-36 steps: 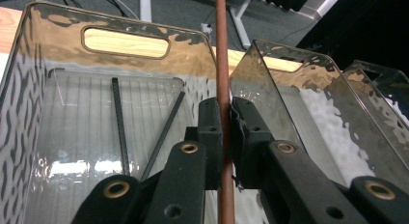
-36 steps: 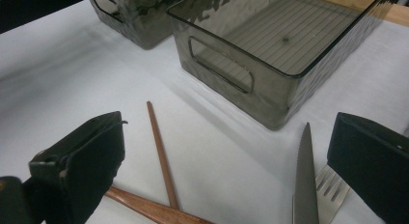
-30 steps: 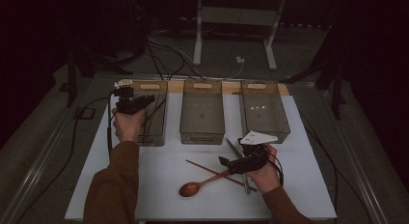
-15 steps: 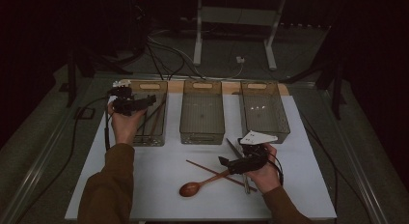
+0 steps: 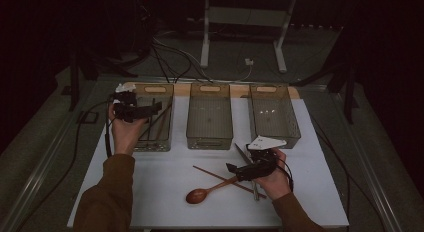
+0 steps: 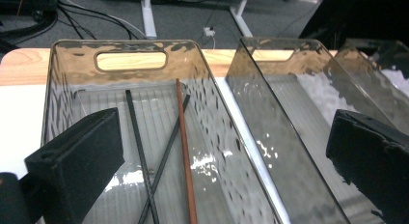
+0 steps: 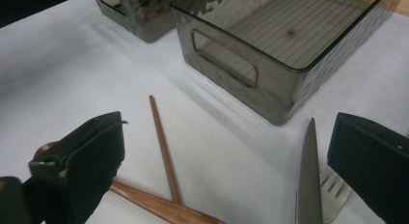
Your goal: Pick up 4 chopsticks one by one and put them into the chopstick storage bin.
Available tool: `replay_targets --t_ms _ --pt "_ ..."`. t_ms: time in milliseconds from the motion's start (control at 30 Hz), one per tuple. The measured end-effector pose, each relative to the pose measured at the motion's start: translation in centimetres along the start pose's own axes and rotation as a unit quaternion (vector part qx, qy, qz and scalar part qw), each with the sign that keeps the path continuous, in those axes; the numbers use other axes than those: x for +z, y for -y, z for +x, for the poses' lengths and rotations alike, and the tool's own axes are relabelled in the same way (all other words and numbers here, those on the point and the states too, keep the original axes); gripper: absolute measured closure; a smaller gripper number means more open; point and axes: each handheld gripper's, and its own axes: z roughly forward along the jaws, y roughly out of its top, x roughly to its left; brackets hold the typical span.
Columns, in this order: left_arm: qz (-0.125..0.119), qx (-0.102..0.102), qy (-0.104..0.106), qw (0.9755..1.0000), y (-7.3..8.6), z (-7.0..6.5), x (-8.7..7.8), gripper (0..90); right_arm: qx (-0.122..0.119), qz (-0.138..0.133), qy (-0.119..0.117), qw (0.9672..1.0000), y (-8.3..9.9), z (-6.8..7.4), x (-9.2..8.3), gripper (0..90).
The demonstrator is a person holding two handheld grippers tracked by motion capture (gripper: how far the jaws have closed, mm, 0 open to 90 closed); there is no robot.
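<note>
Our left claw [image 5: 156, 108] hangs over the left bin [image 5: 167, 142]. Its jaws have just been opening and now stand wide apart, with nothing between them. Down in that bin lie a brown stick [image 6: 185, 151] and two thin black sticks [image 6: 141, 156], crossed over each other. So we think the drop step is done: a stick has gone into its bin.

Our right claw [image 5: 234, 169] rests low over the white table [image 5: 150, 192]. Its jaws are wide open too and hold nothing. Right under it lie another brown stick [image 7: 164, 149], a wooden spoon [image 5: 200, 194], a knife [image 7: 308, 175] and a fork [image 7: 333, 190].

We think the next job is to pick up one of these things. The stick looks like the best one, as it belongs with the others in the left bin. The claw must go down around it and close softly.

One end of the stick lies crossed with the spoon handle, so that may get bumped. The knife and fork lie close on the other side. The middle bin [image 5: 210, 117] and the far right bin [image 5: 272, 114] look empty and stand well out of the way.
</note>
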Motion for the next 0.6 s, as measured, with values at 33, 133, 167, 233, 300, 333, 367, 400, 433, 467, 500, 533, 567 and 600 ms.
replay_targets --t_ms 33,133,167,233,300,333,367,400,433,467,500,533,567,600 --pt "0.002 0.005 0.001 1.0000 0.0 -0.1 -0.2 0.7 0.000 0.000 0.000 1.0000 0.0 0.0 0.0 0.0" --pt "0.002 0.013 0.003 0.9999 0.0 -0.4 -0.6 0.8 0.000 0.005 0.000 1.0000 0.0 0.0 0.0 0.0" --pt "0.001 0.016 0.004 0.9999 0.0 -0.5 -0.7 0.7 -0.002 0.007 -0.001 1.0000 0.0 0.0 0.0 0.0" --pt "-0.002 0.021 0.006 0.9998 0.0 -0.7 -1.1 0.8 -0.004 0.008 -0.002 1.0000 0.0 0.0 0.0 0.0" --pt "-0.002 0.029 0.007 0.9995 0.0 -1.0 -1.4 0.8 -0.004 0.011 -0.002 0.9999 0.1 0.0 0.1 0.0" --pt "-0.003 0.032 0.008 0.9995 0.0 -1.2 -1.6 0.8 -0.004 0.012 -0.002 0.9999 0.1 0.0 0.1 0.0" --pt "-0.004 0.035 0.010 0.9993 0.0 -1.3 -1.7 0.8 -0.005 0.014 -0.003 0.9999 0.1 0.0 0.1 0.0" --pt "-0.005 0.037 0.011 0.9992 0.0 -1.4 -1.9 0.7 -0.006 0.016 -0.003 0.9999 0.1 -0.1 0.1 0.0" --pt "-0.005 0.041 0.012 0.9991 0.0 -1.6 -2.1 0.8 -0.006 0.017 -0.003 0.9998 0.1 -0.1 0.1 0.0" --pt "-0.008 0.043 0.013 0.9990 0.0 -1.7 -2.2 0.8 -0.008 0.017 -0.003 0.9998 0.1 -0.1 0.1 0.0" --pt "-0.009 0.045 0.015 0.9988 0.0 -1.9 -2.5 0.8 -0.008 0.019 -0.002 0.9998 0.1 -0.1 0.1 0.0" --pt "-0.009 0.047 0.017 0.9987 0.0 -2.0 -2.6 0.8 -0.009 0.019 -0.003 0.9998 0.1 -0.1 0.1 0.0" --pt "-0.010 0.049 0.017 0.9986 0.1 -2.1 -2.7 0.8 -0.009 0.022 -0.003 0.9997 0.1 0.0 0.1 0.0" --pt "-0.010 0.052 0.016 0.9985 0.1 -2.3 -2.9 0.8 -0.009 0.023 -0.003 0.9997 0.1 0.0 0.1 0.0"
